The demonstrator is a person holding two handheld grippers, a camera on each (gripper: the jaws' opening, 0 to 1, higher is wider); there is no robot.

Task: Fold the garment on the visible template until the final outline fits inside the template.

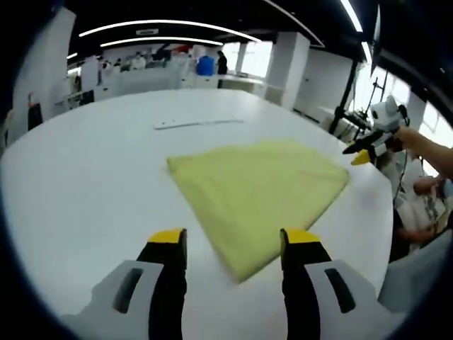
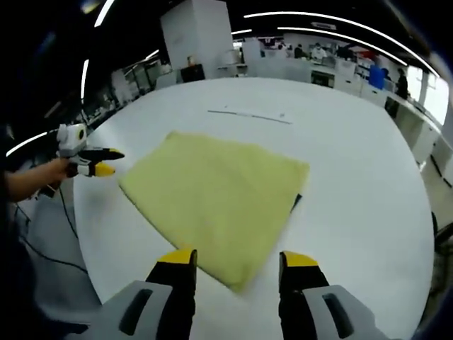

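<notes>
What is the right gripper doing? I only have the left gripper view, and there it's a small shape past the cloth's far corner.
Observer: In the right gripper view, the right gripper has its jaws apart with nothing between them, pointed at a corner of the yellow garment.
Operator: Is anything sticking out from under the cloth?
Observer: Yes. A small dark sliver peeks out at one edge of the garment. I can't tell what it is.
Operator: Where does my left gripper sit from there?
Observer: The left gripper is held in a hand by the white table's edge, apart from the garment.
</notes>
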